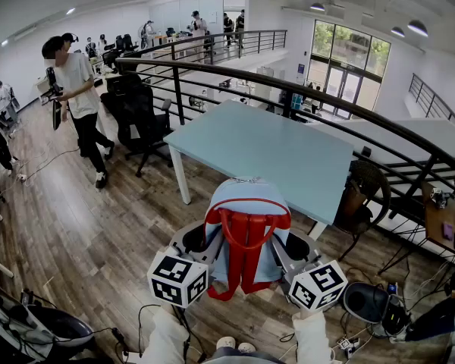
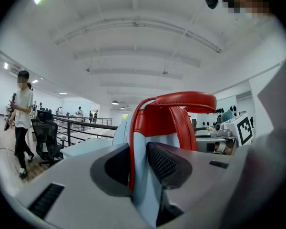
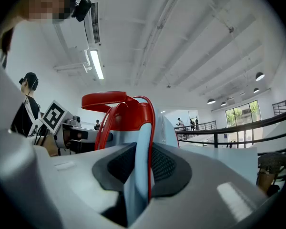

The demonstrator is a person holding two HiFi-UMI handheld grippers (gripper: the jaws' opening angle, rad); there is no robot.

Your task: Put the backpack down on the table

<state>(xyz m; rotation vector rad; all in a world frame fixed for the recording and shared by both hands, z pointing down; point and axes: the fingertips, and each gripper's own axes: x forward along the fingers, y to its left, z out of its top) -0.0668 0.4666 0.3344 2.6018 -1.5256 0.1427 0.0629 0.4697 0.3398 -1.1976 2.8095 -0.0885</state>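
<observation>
A light-blue fabric backpack with red straps hangs in the air between two hand-held tongs, just short of the near edge of a pale blue-green rectangular table and above the wooden plank floor. The left gripper and the right gripper each pinch a blue, red-edged fold at the bag's sides. The bag is in the carrying step; putting it down likely calls for bringing it forward over the tabletop, lowering it, then letting go.

White sleeves — grey grippers, marker cubes
</observation>
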